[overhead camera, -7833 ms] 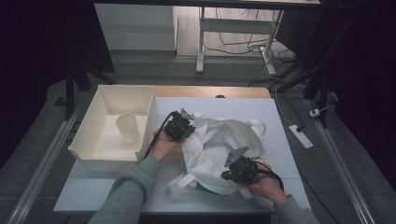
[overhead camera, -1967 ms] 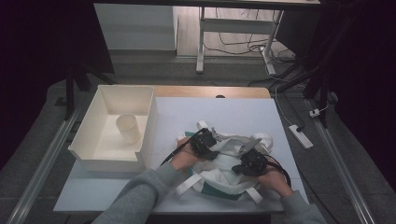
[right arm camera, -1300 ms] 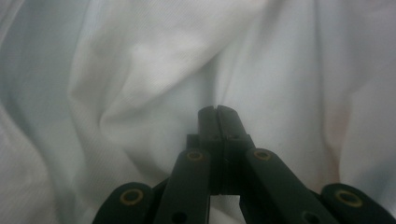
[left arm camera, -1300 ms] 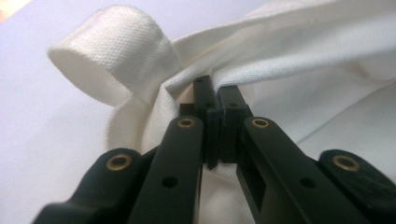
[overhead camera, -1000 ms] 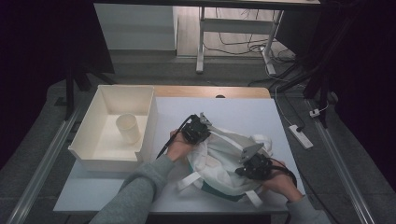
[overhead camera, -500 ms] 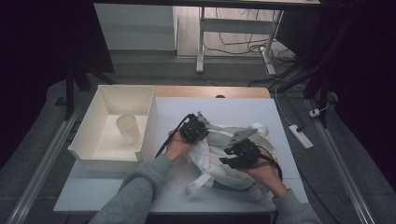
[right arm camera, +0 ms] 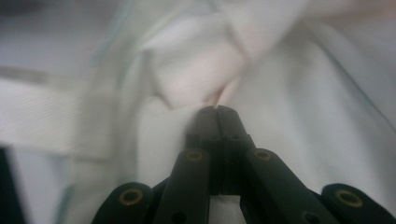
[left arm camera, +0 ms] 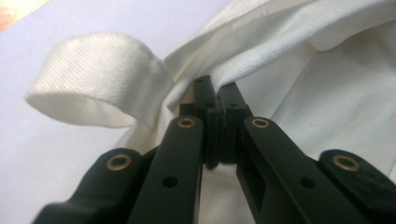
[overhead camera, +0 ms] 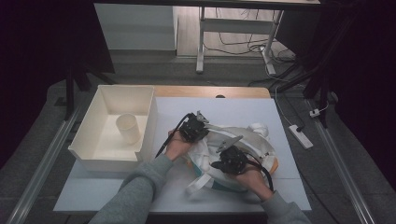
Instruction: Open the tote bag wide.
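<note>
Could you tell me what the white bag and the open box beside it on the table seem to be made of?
The bag looks like woven cotton canvas, matte off-white: the weave shows plainly on its strap and hem in the left gripper view, and it creases softly. The box appears to be smooth, stiff cream board or plastic, with straight, even walls; the high view leaves open which.

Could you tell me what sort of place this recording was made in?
Probably a lab or workshop set up for recording handling work, not a home. A white-topped table stands on a grey floor with trailing cables and a power strip, dark surroundings, and a person works a white cloth bag with hand-held grippers.
</note>
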A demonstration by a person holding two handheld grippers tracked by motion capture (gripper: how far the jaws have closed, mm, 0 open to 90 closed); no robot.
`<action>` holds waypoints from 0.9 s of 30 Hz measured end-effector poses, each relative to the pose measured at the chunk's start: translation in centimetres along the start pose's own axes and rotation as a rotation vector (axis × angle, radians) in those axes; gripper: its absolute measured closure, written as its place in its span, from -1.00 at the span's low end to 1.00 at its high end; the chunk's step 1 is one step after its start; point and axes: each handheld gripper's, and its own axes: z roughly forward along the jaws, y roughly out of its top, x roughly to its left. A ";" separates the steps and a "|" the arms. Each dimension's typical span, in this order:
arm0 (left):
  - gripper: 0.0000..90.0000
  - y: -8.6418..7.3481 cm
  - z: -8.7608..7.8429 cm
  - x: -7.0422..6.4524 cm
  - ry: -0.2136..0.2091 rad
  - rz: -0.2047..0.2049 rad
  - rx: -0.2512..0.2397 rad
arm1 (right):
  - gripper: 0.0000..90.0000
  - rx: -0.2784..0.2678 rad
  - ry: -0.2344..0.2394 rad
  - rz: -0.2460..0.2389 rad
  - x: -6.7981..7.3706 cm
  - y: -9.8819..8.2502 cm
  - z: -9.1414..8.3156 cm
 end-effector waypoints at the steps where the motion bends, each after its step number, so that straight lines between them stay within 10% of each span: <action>1: 0.96 0.0 -0.1 0.0 0.001 0.000 0.000 | 1.00 -0.011 0.016 -0.008 0.5 0.1 -0.5; 6: 0.96 0.0 -0.2 -0.2 -0.026 0.005 0.009 | 1.00 -0.016 0.055 -0.059 2.9 0.2 -2.0; 12: 0.96 -0.5 0.7 0.1 -0.029 -0.006 0.046 | 1.00 0.055 0.119 -0.006 3.0 -1.2 0.9; 27: 0.96 -0.4 0.5 0.3 -0.041 -0.014 0.032 | 0.99 0.026 0.101 -0.053 4.0 -1.9 0.2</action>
